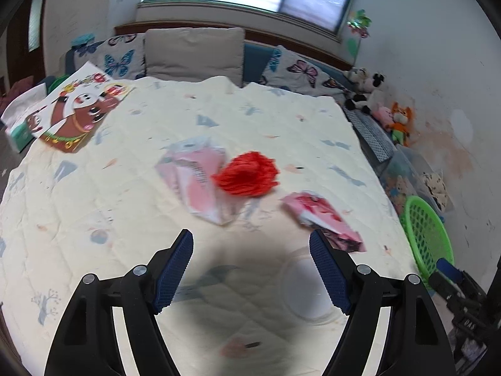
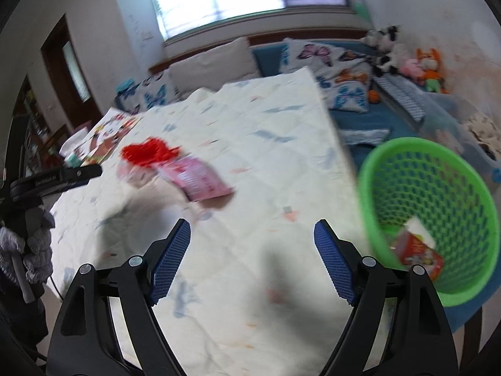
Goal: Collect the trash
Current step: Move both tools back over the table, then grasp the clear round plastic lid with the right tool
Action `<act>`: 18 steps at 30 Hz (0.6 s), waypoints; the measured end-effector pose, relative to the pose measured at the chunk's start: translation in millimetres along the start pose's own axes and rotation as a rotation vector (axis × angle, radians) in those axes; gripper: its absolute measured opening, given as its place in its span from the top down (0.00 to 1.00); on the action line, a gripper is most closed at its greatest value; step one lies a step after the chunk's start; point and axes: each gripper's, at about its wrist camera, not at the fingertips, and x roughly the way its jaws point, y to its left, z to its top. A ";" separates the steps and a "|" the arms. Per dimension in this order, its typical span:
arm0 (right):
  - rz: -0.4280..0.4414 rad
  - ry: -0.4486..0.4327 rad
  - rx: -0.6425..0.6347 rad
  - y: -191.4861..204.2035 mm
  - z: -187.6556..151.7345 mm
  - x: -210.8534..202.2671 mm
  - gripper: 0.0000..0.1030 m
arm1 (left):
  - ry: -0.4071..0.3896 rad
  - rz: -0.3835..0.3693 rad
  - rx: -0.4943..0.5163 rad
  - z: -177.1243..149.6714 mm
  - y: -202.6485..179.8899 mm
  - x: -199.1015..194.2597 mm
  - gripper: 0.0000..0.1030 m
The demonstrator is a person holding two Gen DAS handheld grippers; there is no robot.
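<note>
Currently, per view:
Left wrist, step: between pickups; left tongs point(image 1: 250, 269) spread, nothing between them.
Left wrist, trash: red crumpled wad point(image 1: 247, 174), pale pink bag point(image 1: 197, 178) touching it, pink wrapper point(image 1: 322, 216) nearer, all on the bed quilt point(image 1: 94, 188).
Left wrist, pose: angled down over the quilt.
Right wrist, step: right tongs point(image 2: 252, 261) spread, empty.
Right wrist, bin: green basket point(image 2: 372, 194) beside the bed, one carton point(image 2: 418, 247) inside.
Next: likely reach a wrapper, pinch, carry to basket.

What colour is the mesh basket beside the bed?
Bright green basket, clearest in the right wrist view.
</note>
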 end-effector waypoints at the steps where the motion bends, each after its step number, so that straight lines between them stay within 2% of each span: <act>1: 0.008 0.007 -0.015 7.8 0.1 4.7 0.18 | -0.001 0.002 -0.004 -0.1 4.0 -0.2 0.28; 10: 0.090 0.098 -0.164 73.3 -4.0 52.3 0.12 | -0.016 0.008 -0.029 4.5 24.0 -8.3 0.28; 18: 0.113 0.175 -0.199 96.0 -9.2 94.1 0.09 | -0.018 0.008 -0.031 10.1 33.9 -10.1 0.28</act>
